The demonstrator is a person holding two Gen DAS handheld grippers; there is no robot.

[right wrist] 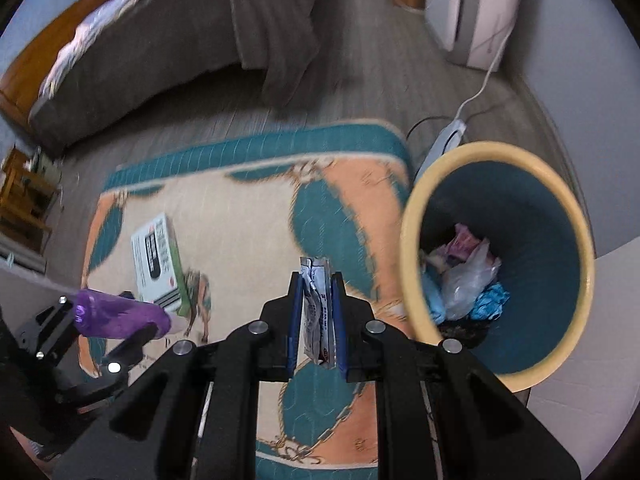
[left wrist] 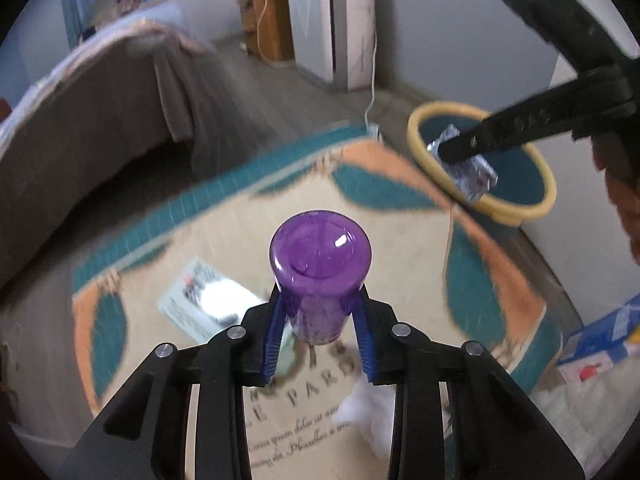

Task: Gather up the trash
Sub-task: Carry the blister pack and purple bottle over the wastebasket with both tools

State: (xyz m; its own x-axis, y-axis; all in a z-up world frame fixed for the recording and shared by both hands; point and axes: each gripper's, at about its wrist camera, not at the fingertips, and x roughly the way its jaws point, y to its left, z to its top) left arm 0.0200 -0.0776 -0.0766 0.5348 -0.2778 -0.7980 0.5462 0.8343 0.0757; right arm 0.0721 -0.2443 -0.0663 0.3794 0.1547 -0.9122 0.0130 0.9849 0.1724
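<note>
My left gripper is shut on a purple plastic bottle, held above the rug with its base toward the camera. My right gripper is shut on a crumpled silver wrapper, just left of the teal bin with a yellow rim. The bin holds a clear bag, blue and pink scraps. In the left wrist view the right gripper's finger holds the wrapper over the bin. The bottle also shows in the right wrist view.
A teal and orange rug bears a flat green and white box. White tissue lies on the rug near me. A grey-covered bed, a white appliance, a power strip and a blue carton stand around.
</note>
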